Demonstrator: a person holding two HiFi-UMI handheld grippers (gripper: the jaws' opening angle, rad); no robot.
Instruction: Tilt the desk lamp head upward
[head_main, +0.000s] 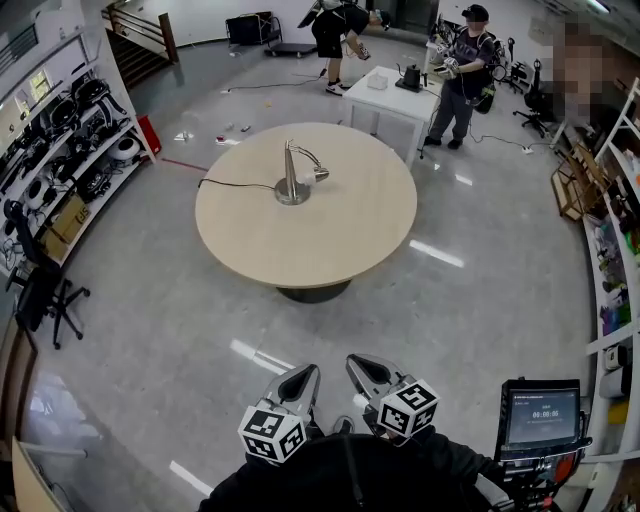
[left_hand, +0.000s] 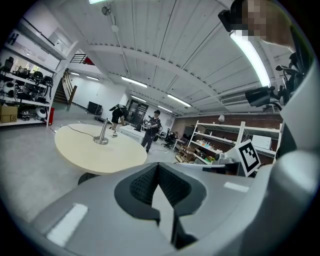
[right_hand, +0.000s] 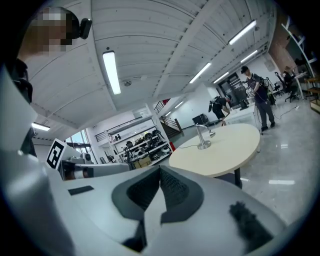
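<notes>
A silver desk lamp (head_main: 293, 177) stands on a round beige table (head_main: 340, 220), its small head (head_main: 320, 174) drooping to the right on a curved neck and its black cord trailing off the left edge. The lamp shows small and far off in the left gripper view (left_hand: 103, 134) and in the right gripper view (right_hand: 202, 136). My left gripper (head_main: 303, 378) and right gripper (head_main: 362, 366) are held close to my body at the bottom of the head view, well short of the table. Both are shut with nothing between the jaws.
Shelves of gear (head_main: 70, 130) line the left wall, with a black office chair (head_main: 40, 285) in front. A white table (head_main: 395, 100) with two people beside it stands beyond the round table. A small screen (head_main: 542, 415) sits at my right. Racks (head_main: 615, 240) run along the right.
</notes>
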